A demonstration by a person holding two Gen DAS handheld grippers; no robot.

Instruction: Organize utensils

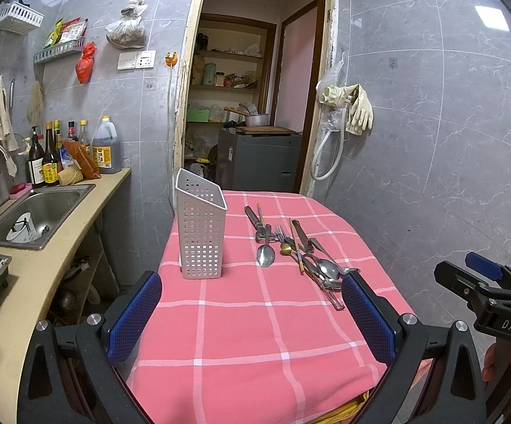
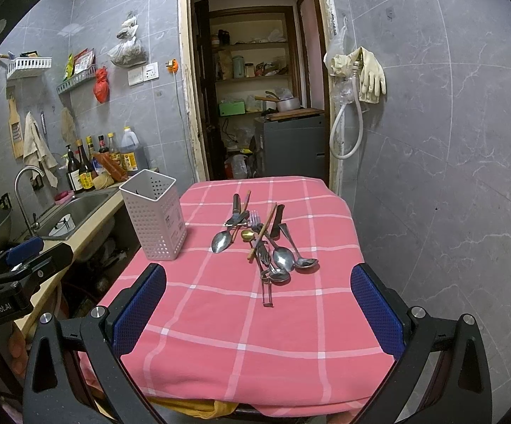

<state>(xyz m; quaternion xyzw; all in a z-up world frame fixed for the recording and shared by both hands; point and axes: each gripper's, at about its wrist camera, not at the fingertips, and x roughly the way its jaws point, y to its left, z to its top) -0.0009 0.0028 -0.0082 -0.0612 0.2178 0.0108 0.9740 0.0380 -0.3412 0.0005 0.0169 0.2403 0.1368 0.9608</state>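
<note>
A white perforated utensil holder stands upright at the left of a pink checked tablecloth. A loose pile of utensils lies at the table's middle right: spoons, forks, knives and wooden chopsticks. One steel spoon lies apart, nearer the holder. My left gripper is open and empty above the near table edge. My right gripper is open and empty, also short of the pile. The right gripper shows at the left view's right edge.
A counter with a steel sink, a tap and sauce bottles runs along the left. An open doorway lies behind the table. A grey tiled wall with hanging gloves stands on the right.
</note>
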